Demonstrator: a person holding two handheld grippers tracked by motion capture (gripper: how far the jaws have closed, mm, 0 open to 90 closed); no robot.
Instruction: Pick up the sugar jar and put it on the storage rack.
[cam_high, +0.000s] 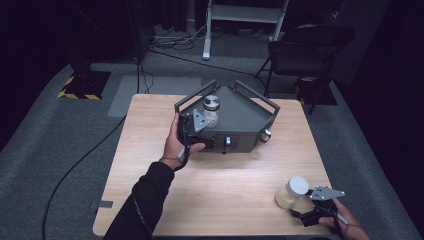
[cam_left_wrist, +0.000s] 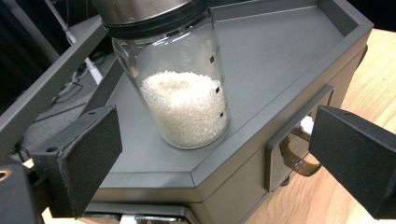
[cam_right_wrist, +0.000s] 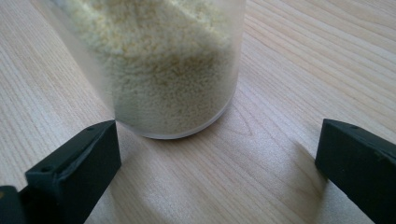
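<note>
A glass jar (cam_high: 211, 111) (cam_left_wrist: 180, 93) with a metal lid and white grains stands upright on the grey tray (cam_high: 250, 117) (cam_left_wrist: 280, 70) at the table's far middle. My left gripper (cam_high: 196, 131) (cam_left_wrist: 210, 168) is open just in front of that jar, which stands apart from its jaws. A second jar (cam_high: 292, 192) (cam_right_wrist: 168, 65) with a white lid and yellowish grains stands on the table (cam_high: 225, 185) near the front right. My right gripper (cam_high: 312, 212) (cam_right_wrist: 217, 172) is open just short of it, jaws spread wider than the jar.
The grey tray has raised rails and a front panel with a handle (cam_left_wrist: 299, 135) and a small knob (cam_high: 265, 135). A folding chair (cam_high: 305, 50) and a white stand (cam_high: 240, 20) are beyond the table. Cables trail over the floor at the left.
</note>
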